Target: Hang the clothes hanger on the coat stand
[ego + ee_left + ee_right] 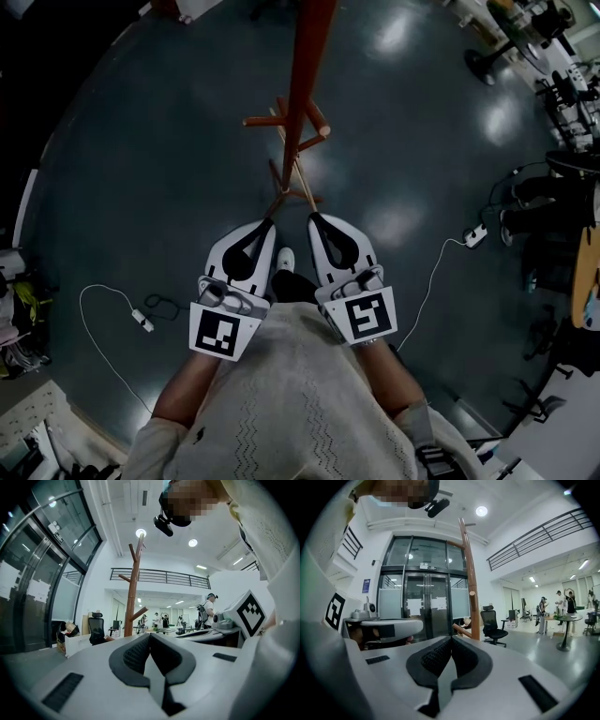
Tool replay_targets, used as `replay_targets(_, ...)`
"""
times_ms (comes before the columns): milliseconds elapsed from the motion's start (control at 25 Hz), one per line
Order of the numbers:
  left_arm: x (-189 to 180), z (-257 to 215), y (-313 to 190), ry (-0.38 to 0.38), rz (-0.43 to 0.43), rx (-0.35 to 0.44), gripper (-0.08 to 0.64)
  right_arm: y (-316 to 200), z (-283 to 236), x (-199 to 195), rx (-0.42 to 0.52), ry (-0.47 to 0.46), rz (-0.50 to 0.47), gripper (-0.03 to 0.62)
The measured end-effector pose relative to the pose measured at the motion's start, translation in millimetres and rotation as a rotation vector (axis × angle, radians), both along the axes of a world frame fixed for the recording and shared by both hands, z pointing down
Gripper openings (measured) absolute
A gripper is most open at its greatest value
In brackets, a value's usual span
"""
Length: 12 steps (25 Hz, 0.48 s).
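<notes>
holding left gripper [266, 225] and right gripper [314, 219] pressed shut on nothing at lower centre, both pointing up-frame at the upright coat stand [305, 75], with pale sticks, possibly the clothes hanger [307, 190], hanging just beyond the fingertips.

Open-plan office, glass doors [426, 613], office chair [492, 624], mezzanine railing [161, 577], polished floor

Same build on both sides: left gripper [267, 223] and right gripper [313, 218] have glossy white teardrop shells and black ribbed pads [136, 656]. Each has a white marker cube [225, 335] printed with black squares. The wearer's in a cream knit sweater [300, 403] with zigzag stitching, sleeves ending near the elbows, plus a black head camera [164, 526].
</notes>
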<state>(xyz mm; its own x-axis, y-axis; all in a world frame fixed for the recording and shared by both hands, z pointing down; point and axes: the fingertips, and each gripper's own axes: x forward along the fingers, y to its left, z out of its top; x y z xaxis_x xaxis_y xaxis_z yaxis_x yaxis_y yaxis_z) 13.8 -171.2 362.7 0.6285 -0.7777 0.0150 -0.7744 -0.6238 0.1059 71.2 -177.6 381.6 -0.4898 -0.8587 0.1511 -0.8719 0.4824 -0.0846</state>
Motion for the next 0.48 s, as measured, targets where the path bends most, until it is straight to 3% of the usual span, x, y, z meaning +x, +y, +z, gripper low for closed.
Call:
replay_targets(80, 1.1, 1.9, -0.6, -0.001, 0.005, -0.004, 0.012, 2.0, 3.6, 2.4, -0.026, 0.03, -0.008, 0.018)
replay_targets(200, 1.0, 3.6, -2.3, 0.002, -0.001, -0.01, 0.012, -1.5, -12.1, -0.1, 0.034, -0.034, 0.004, 0.018)
replay_targets(360, 6.5, 3.6, -1.2, 0.008, -0.015, -0.007, 0.012, 2.6, -15.2, 3.2, 0.043, -0.055, -0.008, 0.018)
replay_targets(480, 9.5, 2.1, -0.2, 0.016, -0.018, -0.008, 0.012, 7.3, -11.3, 3.0, 0.032, -0.025, -0.035, 0.018)
